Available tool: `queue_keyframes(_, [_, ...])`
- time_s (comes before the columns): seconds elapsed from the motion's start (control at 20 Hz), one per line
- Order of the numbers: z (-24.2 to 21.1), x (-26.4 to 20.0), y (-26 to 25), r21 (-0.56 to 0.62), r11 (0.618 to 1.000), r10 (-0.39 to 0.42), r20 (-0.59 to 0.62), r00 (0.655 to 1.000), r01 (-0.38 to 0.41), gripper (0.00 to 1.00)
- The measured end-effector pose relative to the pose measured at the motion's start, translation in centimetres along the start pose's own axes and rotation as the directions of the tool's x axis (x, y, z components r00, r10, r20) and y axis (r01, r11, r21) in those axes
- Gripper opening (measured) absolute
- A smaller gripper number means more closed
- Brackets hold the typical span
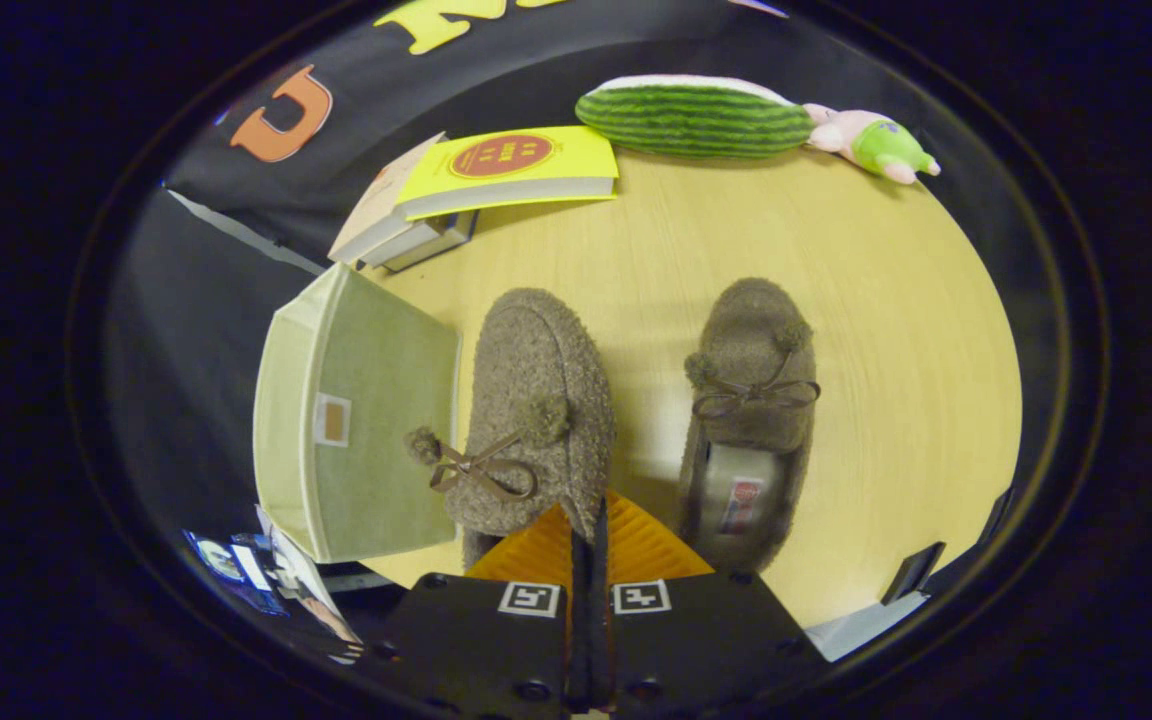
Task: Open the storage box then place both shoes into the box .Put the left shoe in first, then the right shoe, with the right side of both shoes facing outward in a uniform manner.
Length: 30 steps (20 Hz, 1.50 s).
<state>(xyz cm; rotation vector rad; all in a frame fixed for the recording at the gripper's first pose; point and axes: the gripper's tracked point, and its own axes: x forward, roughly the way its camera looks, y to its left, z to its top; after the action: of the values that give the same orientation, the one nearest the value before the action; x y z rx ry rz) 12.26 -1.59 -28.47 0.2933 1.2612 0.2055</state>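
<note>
Two brown fuzzy slippers with bows point away from me on the round wooden table (pixel 886 300). The slipper nearer the box (pixel 536 400) looks bigger and closer, and the side wall of its heel opening runs in between my fingers. My gripper (pixel 588 525) is shut on that wall. The other slipper (pixel 751 420) lies flat on the table just ahead of my fingers on the right, with its insole showing. A pale green fabric storage box (pixel 356 440) stands beside the held slipper on the left. Its flat top face with a small tag faces me, and I see no opening.
A stack of books with a yellow one (pixel 506 170) on top lies beyond the box. A striped green plush (pixel 696 118) and a small pink-and-green plush toy (pixel 871 145) sit at the table's far edge. Printed papers (pixel 266 575) lie below the box.
</note>
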Motion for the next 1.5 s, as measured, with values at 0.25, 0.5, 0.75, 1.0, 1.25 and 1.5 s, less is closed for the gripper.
queue_keyframes(0.25, [1.3,-4.8,3.9,-0.015,1.000,0.017,0.060,0.998,-0.016,0.06])
queue_keyframes(0.5, [2.8,-8.1,10.4,-0.061,0.996,0.080,0.150,0.985,-0.072,0.06])
queue_keyframes(0.75, [2.5,-8.1,16.0,-0.054,0.994,0.108,0.181,0.978,-0.100,0.06])
queue_keyframes(1.0, [2.4,-5.6,22.1,-0.038,0.989,0.147,0.199,0.969,-0.143,0.06])
queue_keyframes(1.25, [2.4,-1.5,27.0,0.012,0.975,0.215,0.229,0.949,-0.224,0.07])
queue_keyframes(1.5, [2.8,3.4,29.7,0.040,0.975,0.203,0.262,0.944,-0.220,0.07])
